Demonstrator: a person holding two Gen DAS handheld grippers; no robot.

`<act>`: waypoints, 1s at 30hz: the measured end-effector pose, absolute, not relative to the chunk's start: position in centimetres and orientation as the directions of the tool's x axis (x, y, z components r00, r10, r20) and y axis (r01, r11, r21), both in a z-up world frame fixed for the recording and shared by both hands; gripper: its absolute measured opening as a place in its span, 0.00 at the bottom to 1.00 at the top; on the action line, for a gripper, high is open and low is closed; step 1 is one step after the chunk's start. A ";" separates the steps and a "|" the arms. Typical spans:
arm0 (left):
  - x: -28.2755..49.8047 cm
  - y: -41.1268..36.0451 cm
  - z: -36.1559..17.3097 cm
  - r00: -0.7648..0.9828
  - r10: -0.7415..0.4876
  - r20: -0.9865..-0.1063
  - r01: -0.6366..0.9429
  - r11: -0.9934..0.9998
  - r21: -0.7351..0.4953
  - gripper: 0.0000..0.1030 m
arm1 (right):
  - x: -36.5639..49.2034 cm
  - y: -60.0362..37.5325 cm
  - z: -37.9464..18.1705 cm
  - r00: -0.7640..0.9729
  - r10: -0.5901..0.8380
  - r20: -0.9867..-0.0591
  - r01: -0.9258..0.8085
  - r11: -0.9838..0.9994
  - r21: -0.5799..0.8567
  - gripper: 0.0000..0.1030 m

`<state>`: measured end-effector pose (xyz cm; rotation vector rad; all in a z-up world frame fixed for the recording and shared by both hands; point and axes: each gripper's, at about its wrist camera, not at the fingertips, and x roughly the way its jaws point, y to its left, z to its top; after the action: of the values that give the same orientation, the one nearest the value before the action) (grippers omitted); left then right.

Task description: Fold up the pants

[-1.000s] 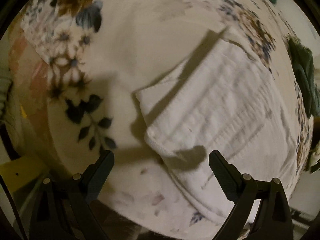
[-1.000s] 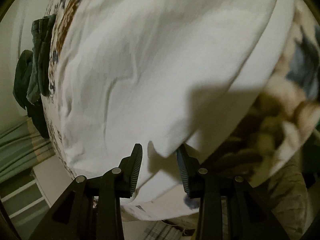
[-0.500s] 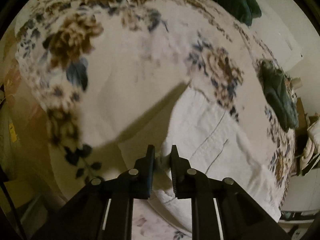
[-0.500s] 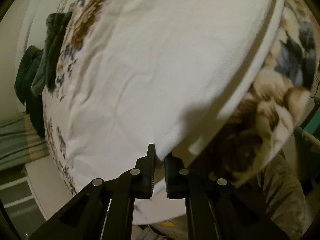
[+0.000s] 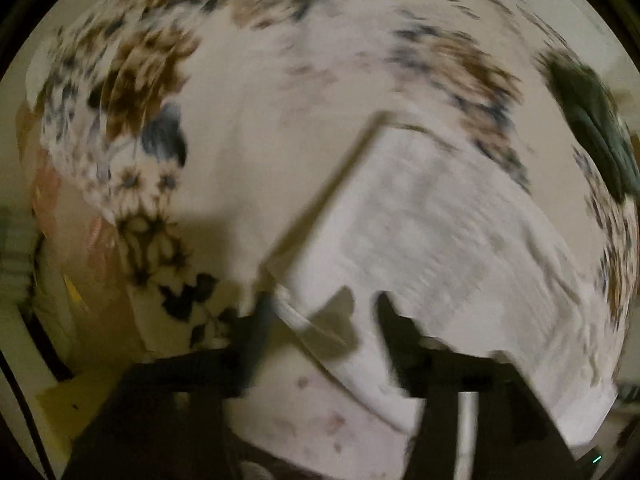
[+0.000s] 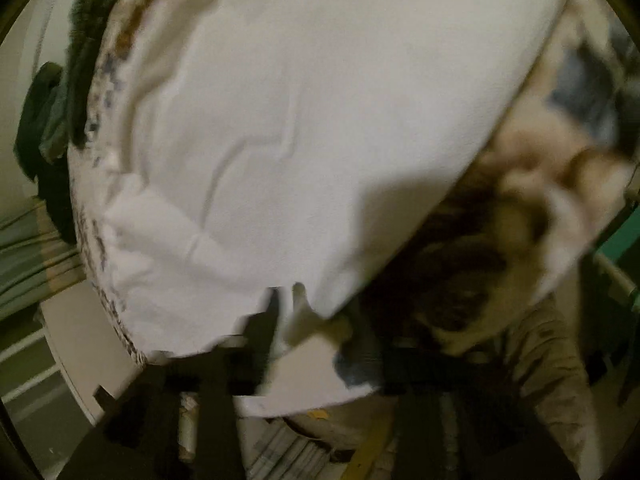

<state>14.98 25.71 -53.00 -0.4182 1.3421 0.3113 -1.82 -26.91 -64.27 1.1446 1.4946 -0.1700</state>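
White pants (image 5: pixel 432 236) lie folded on a floral bedspread (image 5: pixel 256 128), a dark green garment (image 5: pixel 592 132) well apart at its far edge. The left gripper (image 5: pixel 324 320) hangs over the pants' near corner, jaws spread wide and holding nothing. The right gripper (image 6: pixel 316 320), badly blurred, also appears parted at the white cloth's near edge.
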 end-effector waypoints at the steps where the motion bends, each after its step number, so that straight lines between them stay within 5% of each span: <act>1: 14.9 24.0 -51.8 0.218 -0.001 -0.976 -0.407 0.909 -0.092 0.80 | -2.2 -28.0 -63.3 0.186 0.535 -0.824 0.708 0.508 0.490 0.58; 12: 16.2 2.9 -51.3 0.181 -0.010 -0.983 -0.078 0.997 -0.025 0.87 | -5.7 -56.2 -56.5 0.394 0.030 -0.918 0.858 0.347 0.379 0.58; 17: 16.7 -4.5 -51.9 0.167 -0.019 -0.986 0.012 1.000 -0.017 0.87 | -3.9 -63.9 -59.8 0.396 0.060 -0.916 0.867 0.304 0.395 0.57; 19: 16.9 -6.4 -52.1 0.161 -0.009 -0.987 0.036 0.999 -0.003 0.87 | -3.3 -64.9 -60.9 0.379 0.062 -0.923 0.869 0.320 0.378 0.11; 25: 17.7 -8.8 -51.7 0.151 0.033 -0.988 0.061 0.997 0.042 0.87 | -3.0 -64.1 -58.1 0.359 0.005 -0.933 0.873 0.352 0.338 0.10; 30: 18.2 -7.8 -51.2 0.150 0.061 -0.987 -0.009 0.998 0.060 0.87 | -2.6 -63.9 -62.0 0.063 0.199 -0.978 0.892 0.427 0.144 0.22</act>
<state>18.25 -7.83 -51.25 0.0435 1.4196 0.0504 -2.64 -63.86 -62.02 1.0369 1.4394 -0.7006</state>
